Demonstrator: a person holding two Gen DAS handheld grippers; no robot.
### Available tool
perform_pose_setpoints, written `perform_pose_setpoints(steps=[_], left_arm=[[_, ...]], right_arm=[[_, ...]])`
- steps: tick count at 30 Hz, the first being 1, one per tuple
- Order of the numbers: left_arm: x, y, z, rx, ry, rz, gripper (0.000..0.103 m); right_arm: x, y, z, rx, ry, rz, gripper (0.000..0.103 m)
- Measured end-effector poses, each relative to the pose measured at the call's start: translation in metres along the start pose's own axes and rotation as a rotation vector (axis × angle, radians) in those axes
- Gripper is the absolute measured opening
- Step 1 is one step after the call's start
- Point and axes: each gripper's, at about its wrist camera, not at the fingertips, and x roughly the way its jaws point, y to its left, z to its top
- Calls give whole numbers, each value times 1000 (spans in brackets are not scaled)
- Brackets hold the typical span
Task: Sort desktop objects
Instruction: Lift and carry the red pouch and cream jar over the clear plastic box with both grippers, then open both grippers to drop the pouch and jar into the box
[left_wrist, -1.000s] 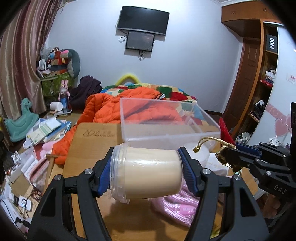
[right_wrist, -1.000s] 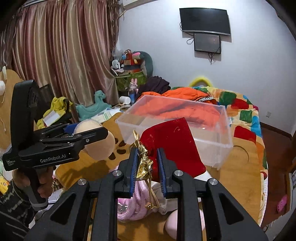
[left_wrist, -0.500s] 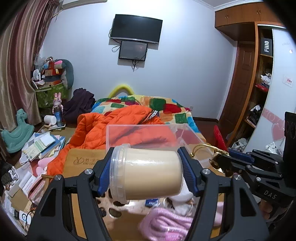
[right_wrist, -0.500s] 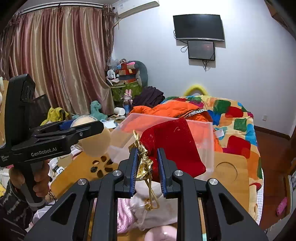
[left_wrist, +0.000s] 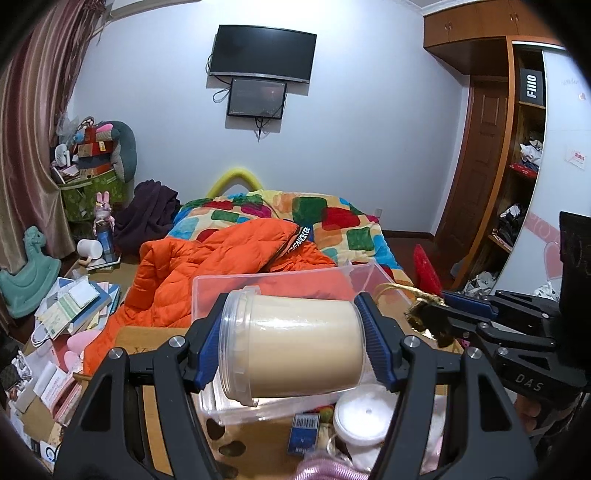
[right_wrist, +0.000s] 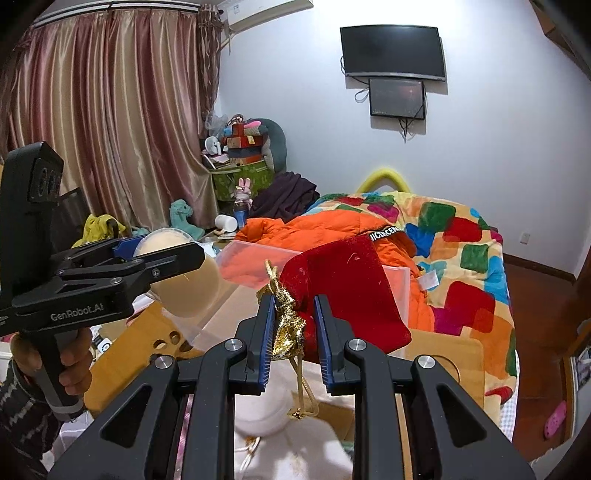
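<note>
My left gripper (left_wrist: 291, 347) is shut on a clear plastic jar (left_wrist: 291, 345) of cream-coloured stuff, held sideways above the near edge of a clear plastic bin (left_wrist: 280, 284). The left gripper also shows in the right wrist view (right_wrist: 162, 273). My right gripper (right_wrist: 293, 328) is shut on the gold-trimmed neck of a red velvet pouch (right_wrist: 347, 291), held in the air near the bin (right_wrist: 251, 266). The right gripper shows at the right of the left wrist view (left_wrist: 447, 314).
The bin stands on a wooden table (left_wrist: 177, 417) with cut-out holes. Below the grippers lie a blue card box (left_wrist: 303, 430), a white round lid (left_wrist: 360, 415) and pink cloth (left_wrist: 328, 467). An orange jacket (left_wrist: 207, 273) and a bed lie behind.
Both grippers have risen with their loads, so the bin and table sit lower in both views. The jar and the pouch stay gripped.
</note>
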Motion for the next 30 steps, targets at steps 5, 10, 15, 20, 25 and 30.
perform_pose_setpoints(steps=[5,10,15,20,25,30], left_arm=[[20,3,3,0,29,3,66],[42,7,0,-5,72,-2,66],[59,10,-5,-3,104,3,66],[73,13,-10,1,139,4,66],[81,14,-16,6,161,0,66],[88,14,-23,10,184,-3,66]], right_arm=[[25,-14,4,19,42,20,19],[46,-22,3,20,79,27,19],[67,-25,0,12,133,30,19],[84,-29,-5,9,181,35,19],[97,-29,-10,-4,224,40,19],[108,-28,-11,-11,250,38,20]])
